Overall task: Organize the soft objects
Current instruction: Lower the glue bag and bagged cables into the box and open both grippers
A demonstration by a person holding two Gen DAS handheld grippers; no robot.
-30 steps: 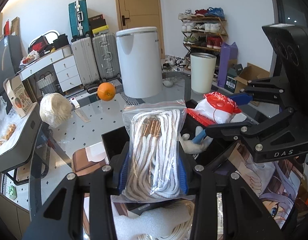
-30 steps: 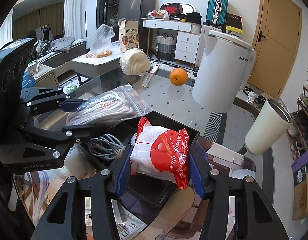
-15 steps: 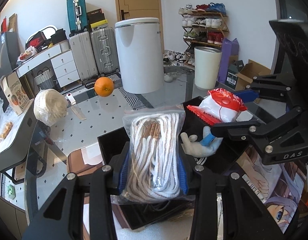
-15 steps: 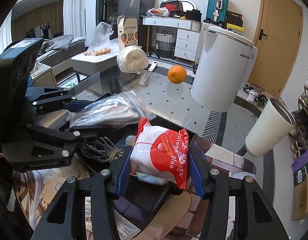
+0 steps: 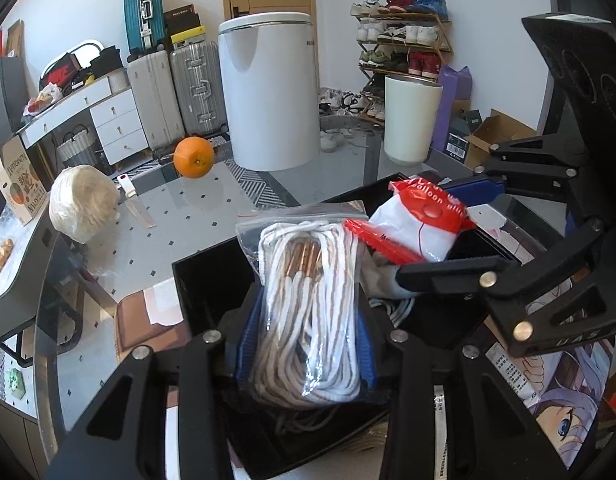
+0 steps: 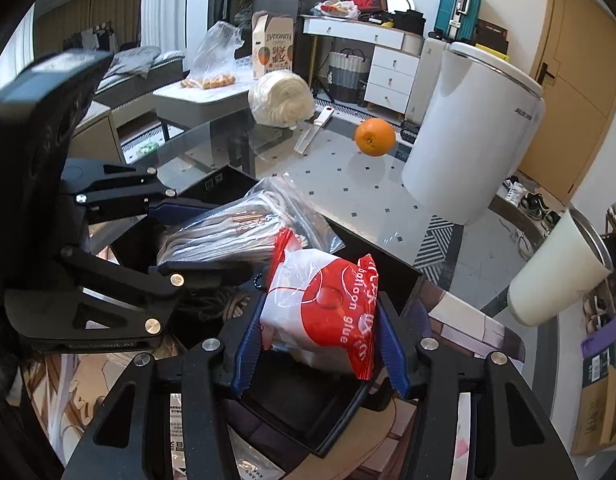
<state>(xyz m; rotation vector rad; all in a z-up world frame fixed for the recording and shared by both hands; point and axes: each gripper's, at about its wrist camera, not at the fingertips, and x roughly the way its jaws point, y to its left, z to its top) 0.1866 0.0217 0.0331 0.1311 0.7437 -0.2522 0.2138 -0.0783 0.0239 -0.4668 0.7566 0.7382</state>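
Note:
My left gripper (image 5: 306, 352) is shut on a clear zip bag of white and brown rope (image 5: 308, 304) and holds it over a black box (image 5: 204, 280). The bag also shows in the right wrist view (image 6: 236, 228). My right gripper (image 6: 320, 344) is shut on a red and white balloon glue packet (image 6: 324, 312), also held above the black box (image 6: 332, 428). The packet shows in the left wrist view (image 5: 420, 220), just right of the rope bag. Cords and a pale soft item lie inside the box, partly hidden.
On the glass table stand an orange (image 5: 194, 157), a ball of cream yarn (image 5: 84, 208), a knife (image 5: 134, 200), a large white bin (image 5: 268, 92) and a white cup (image 5: 412, 120). Printed anime mats (image 5: 556, 412) lie under the box.
Both grippers have moved closer together over the black box, still holding the rope bag and the packet. The packet now sits right beside the bag.

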